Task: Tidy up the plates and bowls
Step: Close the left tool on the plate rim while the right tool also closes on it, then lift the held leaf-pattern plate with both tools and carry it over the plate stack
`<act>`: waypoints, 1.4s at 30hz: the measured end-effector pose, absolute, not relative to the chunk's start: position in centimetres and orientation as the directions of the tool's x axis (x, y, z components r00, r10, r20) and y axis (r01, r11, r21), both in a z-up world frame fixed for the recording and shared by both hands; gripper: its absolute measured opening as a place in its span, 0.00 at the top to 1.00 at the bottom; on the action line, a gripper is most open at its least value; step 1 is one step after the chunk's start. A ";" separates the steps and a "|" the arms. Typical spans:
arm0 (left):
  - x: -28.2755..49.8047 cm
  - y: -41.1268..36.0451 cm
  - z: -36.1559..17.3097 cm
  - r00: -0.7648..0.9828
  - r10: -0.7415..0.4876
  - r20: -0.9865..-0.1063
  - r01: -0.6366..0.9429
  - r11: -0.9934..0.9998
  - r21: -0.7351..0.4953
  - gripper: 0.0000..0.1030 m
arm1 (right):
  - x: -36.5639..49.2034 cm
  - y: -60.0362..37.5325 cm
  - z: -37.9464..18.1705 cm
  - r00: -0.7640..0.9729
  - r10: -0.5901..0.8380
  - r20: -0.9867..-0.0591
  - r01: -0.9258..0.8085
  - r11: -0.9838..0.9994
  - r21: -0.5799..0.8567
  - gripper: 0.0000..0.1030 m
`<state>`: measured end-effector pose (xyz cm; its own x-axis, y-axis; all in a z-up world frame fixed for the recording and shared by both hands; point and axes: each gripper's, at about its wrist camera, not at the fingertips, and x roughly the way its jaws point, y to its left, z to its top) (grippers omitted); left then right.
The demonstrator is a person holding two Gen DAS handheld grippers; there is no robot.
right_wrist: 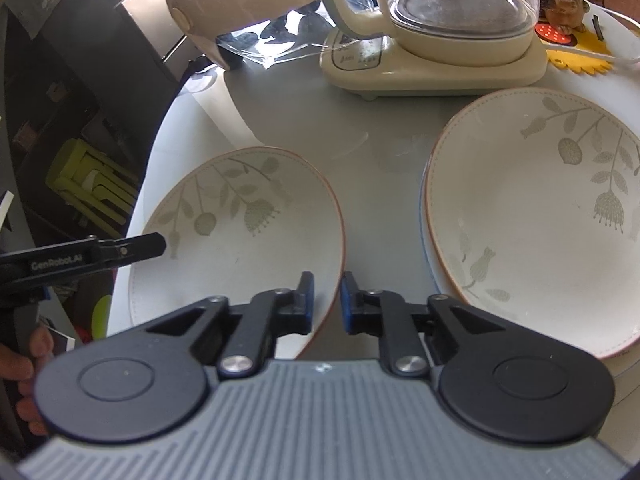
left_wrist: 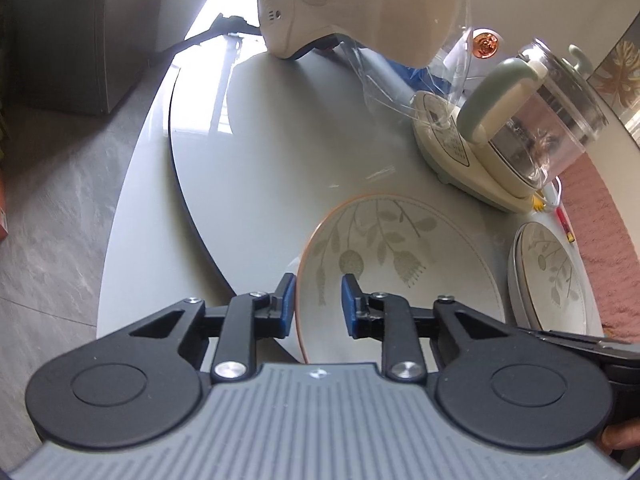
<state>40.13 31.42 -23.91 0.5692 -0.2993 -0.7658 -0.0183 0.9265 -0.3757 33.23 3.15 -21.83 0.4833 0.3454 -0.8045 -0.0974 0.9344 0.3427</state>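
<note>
Where the round table (left_wrist: pixel 260 160) presents its smooth, glossy pale-grey top, a shallow round ceramic plate with an off-white glaze, a grey-green leaf and flower print and a thin orange-brown rim line (left_wrist: pixel 400 260) lies flat near the table's near edge. The left gripper (left_wrist: pixel 318 280), a black linkage with flat blue pads, straddles this plate's left rim: one pad lies against the outer edge and the other stands over the inner slope. Whether the pads press on the rim cannot be told. The right gripper (right_wrist: pixel 327 278), of the same build, is set on the opposite, right rim of the same plate. Its pads stand narrowly apart with the rim between them, closed on the ceramic. Just to the right, apart from the held plate, a second round ceramic plate of the same pattern (right_wrist: pixel 540 220) sits on top of another dish, of which only a thin curved edge shows underneath. Behind both plates stands a clear glass kettle with a curved sage-green handle on a cream plastic base (left_wrist: pixel 532 136). Further back on the left is a rounded, matte cream plastic appliance (left_wrist: pixel 340 12), with crinkled clear film beside it.
</note>
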 end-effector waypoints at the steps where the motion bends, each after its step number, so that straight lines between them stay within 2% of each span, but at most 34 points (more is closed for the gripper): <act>1: 40.3 31.5 -24.0 0.567 -0.301 -0.767 -0.019 0.926 -0.377 0.78 | 33.2 3.1 -22.0 0.481 0.352 -0.803 -0.092 0.931 0.353 0.86; 5: 40.9 31.7 -24.2 0.564 -0.298 -0.770 -0.012 0.930 -0.368 0.79 | 33.4 2.9 -22.2 0.475 0.377 -0.795 -0.078 0.918 0.388 0.87; 10: 41.3 32.6 -24.5 0.557 -0.328 -0.763 -0.037 0.908 -0.417 0.79 | 33.3 2.9 -21.9 0.471 0.388 -0.792 -0.085 0.914 0.397 0.88; 24: 41.4 33.0 -22.1 0.575 -0.333 -0.748 -0.097 0.879 -0.466 0.79 | 33.8 1.5 -19.8 0.460 0.445 -0.769 -0.111 0.888 0.447 0.87; 42: 43.0 27.0 -18.3 0.611 -0.407 -0.679 -0.060 0.832 -0.552 0.79 | 33.8 -5.4 -15.8 0.472 0.459 -0.753 -0.098 0.876 0.472 0.87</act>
